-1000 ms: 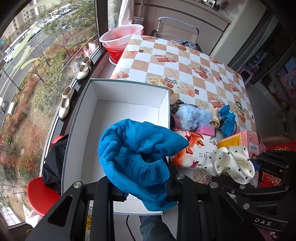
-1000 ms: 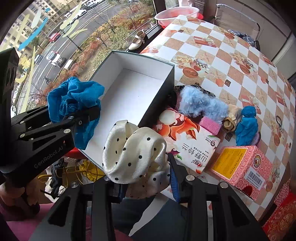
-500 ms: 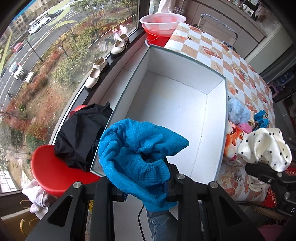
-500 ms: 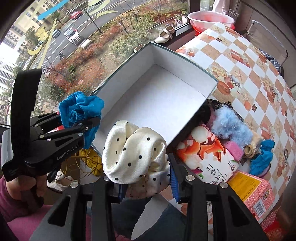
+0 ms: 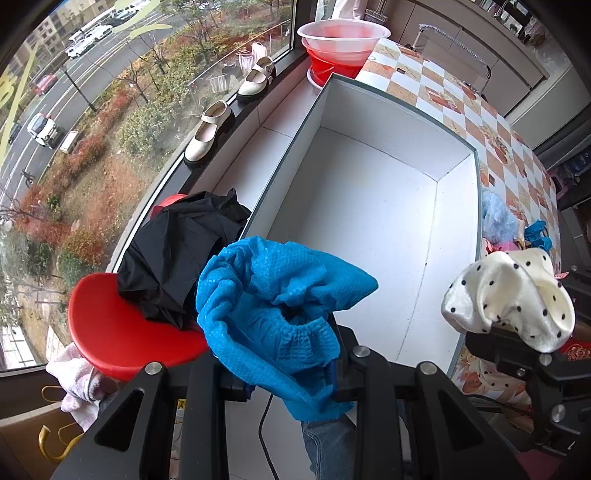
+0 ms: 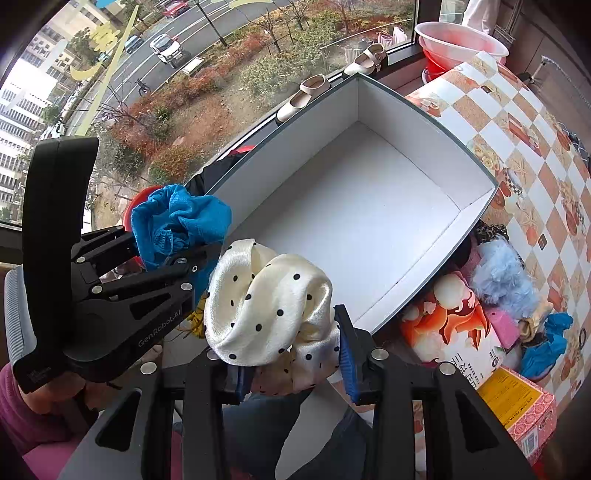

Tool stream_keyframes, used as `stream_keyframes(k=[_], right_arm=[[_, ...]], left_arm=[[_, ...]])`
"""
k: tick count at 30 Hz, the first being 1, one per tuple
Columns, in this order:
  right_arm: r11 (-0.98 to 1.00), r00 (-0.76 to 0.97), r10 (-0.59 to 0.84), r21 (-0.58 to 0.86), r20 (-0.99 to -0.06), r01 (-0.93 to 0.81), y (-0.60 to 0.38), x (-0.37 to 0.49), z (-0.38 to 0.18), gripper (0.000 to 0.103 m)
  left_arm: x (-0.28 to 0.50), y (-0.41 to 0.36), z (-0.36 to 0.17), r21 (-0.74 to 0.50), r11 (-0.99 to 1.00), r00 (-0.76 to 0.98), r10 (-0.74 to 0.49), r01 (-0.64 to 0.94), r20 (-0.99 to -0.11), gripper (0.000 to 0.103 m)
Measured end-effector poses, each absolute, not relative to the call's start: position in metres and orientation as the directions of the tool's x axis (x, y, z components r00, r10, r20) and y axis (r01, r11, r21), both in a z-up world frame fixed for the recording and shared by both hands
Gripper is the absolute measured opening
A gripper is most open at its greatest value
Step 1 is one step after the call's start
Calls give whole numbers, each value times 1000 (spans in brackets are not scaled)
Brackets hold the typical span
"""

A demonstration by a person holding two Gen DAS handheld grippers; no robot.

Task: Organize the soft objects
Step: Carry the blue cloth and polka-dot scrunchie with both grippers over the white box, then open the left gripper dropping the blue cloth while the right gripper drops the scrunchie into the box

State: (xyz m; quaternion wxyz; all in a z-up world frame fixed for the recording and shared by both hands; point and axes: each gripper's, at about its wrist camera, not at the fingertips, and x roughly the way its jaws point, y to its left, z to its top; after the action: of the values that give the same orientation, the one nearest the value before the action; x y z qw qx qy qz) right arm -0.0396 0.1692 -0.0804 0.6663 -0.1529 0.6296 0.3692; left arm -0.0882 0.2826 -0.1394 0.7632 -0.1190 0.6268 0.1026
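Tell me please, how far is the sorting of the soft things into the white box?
Nothing looks stored yet: the white box shows only its bare floor. In hand: the left gripper grips a blue cloth, the right gripper a polka-dot cloth, both near the box. Left: drop these in, then the fluffy blue piece and others beside the box.

There were two grippers [image 5: 291, 373] [image 6: 295, 365], one white box [image 6: 424, 122], two cream shoes [image 5: 208, 131] [image 5: 256, 78], one red stool [image 5: 110, 332], and two stacked basins [image 5: 341, 35].
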Motion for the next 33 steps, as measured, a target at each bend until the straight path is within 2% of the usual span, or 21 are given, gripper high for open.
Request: stream_keyframes(k=[33], right_arm=[[678,-107,281,276,-954,-681,176,-33,-99,39]], left_arm=[[-80,280,-157,-28,960,147,14,-278,-989,31]])
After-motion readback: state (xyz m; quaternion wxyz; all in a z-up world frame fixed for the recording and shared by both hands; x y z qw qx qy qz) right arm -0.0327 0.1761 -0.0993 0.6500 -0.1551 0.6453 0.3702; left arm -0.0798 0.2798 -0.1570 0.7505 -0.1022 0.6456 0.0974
